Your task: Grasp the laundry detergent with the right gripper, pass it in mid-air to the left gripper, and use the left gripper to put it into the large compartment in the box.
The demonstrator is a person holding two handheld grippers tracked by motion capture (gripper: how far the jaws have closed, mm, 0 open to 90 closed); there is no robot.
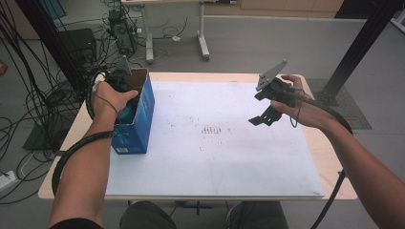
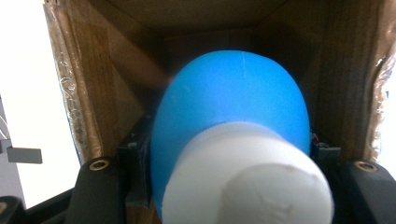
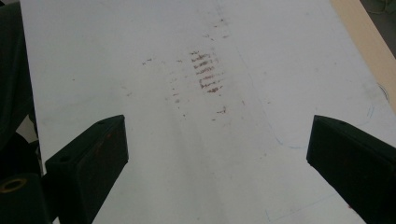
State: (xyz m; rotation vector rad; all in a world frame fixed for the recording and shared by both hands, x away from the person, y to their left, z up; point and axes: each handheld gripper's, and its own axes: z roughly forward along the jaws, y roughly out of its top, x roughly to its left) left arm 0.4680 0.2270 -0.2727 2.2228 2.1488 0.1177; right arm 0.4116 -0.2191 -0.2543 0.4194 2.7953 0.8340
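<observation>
Looking down from the high view, you have your left gripper [image 1: 125, 98] pushed into the open top of a blue box [image 1: 138, 119] that stands upright near the left edge of the white sheet [image 1: 215, 157] covering the table [image 1: 334, 176]. Your left hand [image 1: 111, 98] wraps the gripper's body just outside the box's mouth, and its cable [image 1: 76, 150] loops back along your forearm. Your right gripper [image 1: 263, 117] hangs above the sheet's right part, well apart from the box, with the grey plate [image 1: 271, 75] on top and your right hand [image 1: 298, 107] behind it.

Along the left gripper view, your jaws are clamped on a blue, rounded thing [image 2: 233, 107] with a white neck or cap [image 2: 247, 182] pointing back at the camera; it may be a bottle, though it sits too close and blurred to be sure. It lies between the jaws, inside the box, whose brown cardboard walls [image 2: 102, 93] close in on both sides and ahead of the tips.

Along the right gripper view, your jaws stand wide apart with nothing between them. Ahead of them, roughly centred in the gap, lies the bare sheet [image 3: 116, 70] with a patch of brown smudges [image 3: 208, 70]. Beyond the right jaw, the table's wooden edge [image 3: 369, 42] runs past.
</observation>
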